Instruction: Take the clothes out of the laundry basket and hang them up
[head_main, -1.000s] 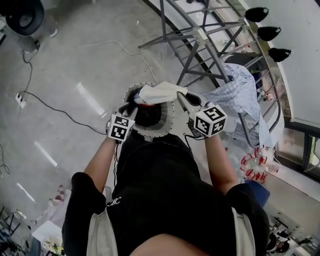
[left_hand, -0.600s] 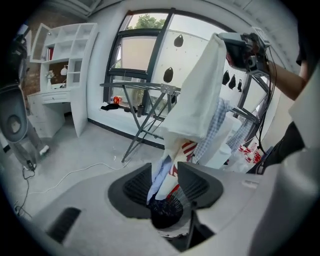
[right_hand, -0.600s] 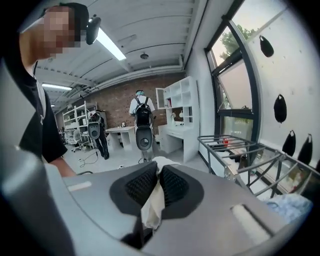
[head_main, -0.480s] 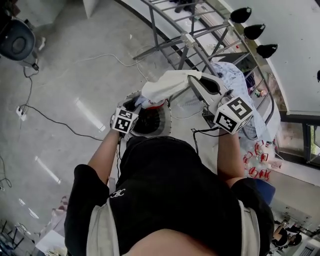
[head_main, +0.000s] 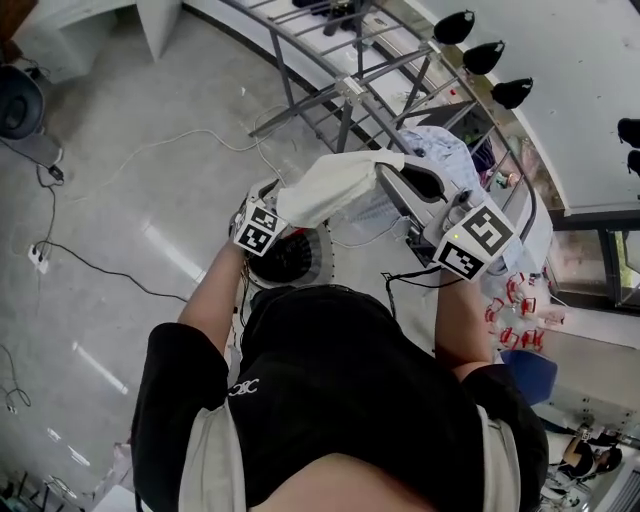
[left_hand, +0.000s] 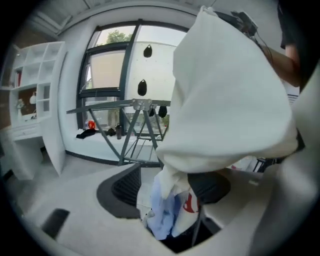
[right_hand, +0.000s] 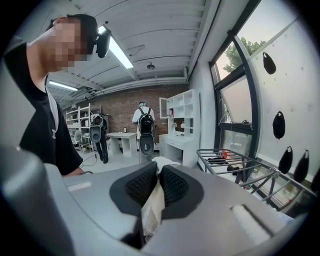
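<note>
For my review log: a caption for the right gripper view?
Right gripper shut on a white garment, drying rack behind.

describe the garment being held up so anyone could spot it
Find the grey metal drying rack by the window, then the round laundry basket on the floor before it. Above the basket hangs the white garment, clamped in the shut jaws of the right gripper; it is plain cream-white, unlike the blue checked cloth draped on the rack.

A tall dark-framed window (right_hand: 235, 95) fills one white wall (right_hand: 202, 100). Just beside the window stands a white shelf unit (right_hand: 179, 114); further from it runs a brick wall (right_hand: 117, 107). Above the window, a strip light (right_hand: 120, 52) glows on the ribbed ceiling (right_hand: 160, 30); below it lies a glossy grey floor (head_main: 130, 180)
</note>
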